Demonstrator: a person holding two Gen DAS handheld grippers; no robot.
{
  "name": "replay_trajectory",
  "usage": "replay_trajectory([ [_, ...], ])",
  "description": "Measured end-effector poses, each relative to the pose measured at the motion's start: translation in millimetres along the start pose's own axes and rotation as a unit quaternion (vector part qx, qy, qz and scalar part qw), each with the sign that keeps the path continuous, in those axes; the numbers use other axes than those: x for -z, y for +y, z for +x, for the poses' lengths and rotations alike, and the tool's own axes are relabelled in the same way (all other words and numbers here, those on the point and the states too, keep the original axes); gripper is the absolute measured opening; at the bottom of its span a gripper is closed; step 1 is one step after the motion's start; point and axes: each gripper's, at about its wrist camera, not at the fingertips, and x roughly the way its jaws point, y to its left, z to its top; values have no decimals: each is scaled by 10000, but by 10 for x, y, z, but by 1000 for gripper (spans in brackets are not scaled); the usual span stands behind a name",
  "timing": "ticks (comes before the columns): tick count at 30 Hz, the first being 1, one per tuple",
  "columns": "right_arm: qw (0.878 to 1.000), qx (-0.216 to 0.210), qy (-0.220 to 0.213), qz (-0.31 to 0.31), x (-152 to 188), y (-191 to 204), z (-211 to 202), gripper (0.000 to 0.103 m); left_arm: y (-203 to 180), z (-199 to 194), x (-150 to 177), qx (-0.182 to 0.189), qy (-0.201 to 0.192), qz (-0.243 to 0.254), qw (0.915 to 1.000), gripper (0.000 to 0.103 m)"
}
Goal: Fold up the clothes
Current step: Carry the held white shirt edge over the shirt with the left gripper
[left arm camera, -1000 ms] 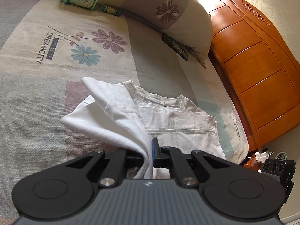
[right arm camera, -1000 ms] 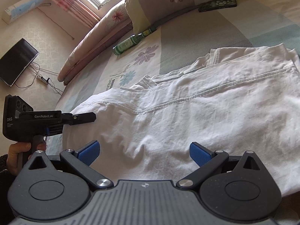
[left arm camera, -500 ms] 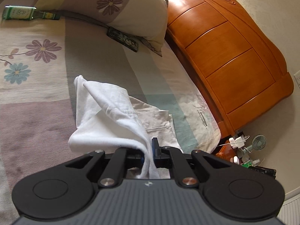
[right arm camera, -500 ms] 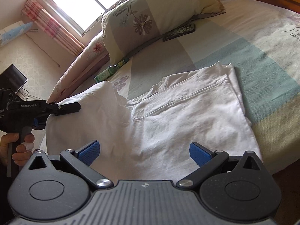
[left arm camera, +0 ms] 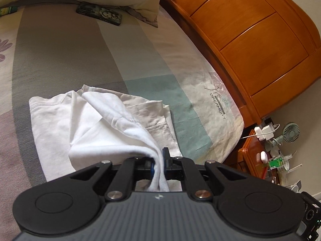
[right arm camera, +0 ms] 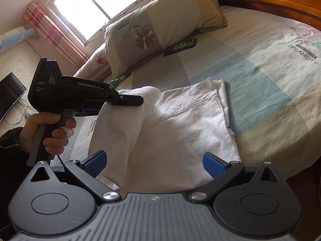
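Note:
A white garment (left arm camera: 96, 128) lies on the bed, partly doubled over itself. My left gripper (left arm camera: 158, 160) is shut on a gathered edge of that cloth, which rises from the pile into its jaws. In the right wrist view the same white garment (right arm camera: 180, 132) spreads in front of my right gripper (right arm camera: 154, 160), whose blue pads (right arm camera: 212, 163) stand wide apart above the cloth's near edge, holding nothing. The left gripper (right arm camera: 138, 100), held by a person's hand (right arm camera: 48, 134), hangs over the garment's left part with lifted fabric at its tip.
A patterned bedspread (left arm camera: 60, 56) covers the bed. A pillow (right arm camera: 160, 28), a phone (right arm camera: 180, 47) and a green bottle (right arm camera: 118, 80) lie toward the head. The wooden headboard (left arm camera: 250, 40) stands at the right. A cluttered nightstand (left arm camera: 266, 150) sits beside the bed's edge.
My left gripper has carried the held cloth edge rightward across the garment, folding one side over. The right gripper has drawn back toward the bed's near edge, still open.

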Motion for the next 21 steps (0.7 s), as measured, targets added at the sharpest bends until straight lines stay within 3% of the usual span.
replay_trajectory([
  [21,9998,70,145,100,67,-174,-41,103,-421,983,-21,-356,708,291,9964,6],
])
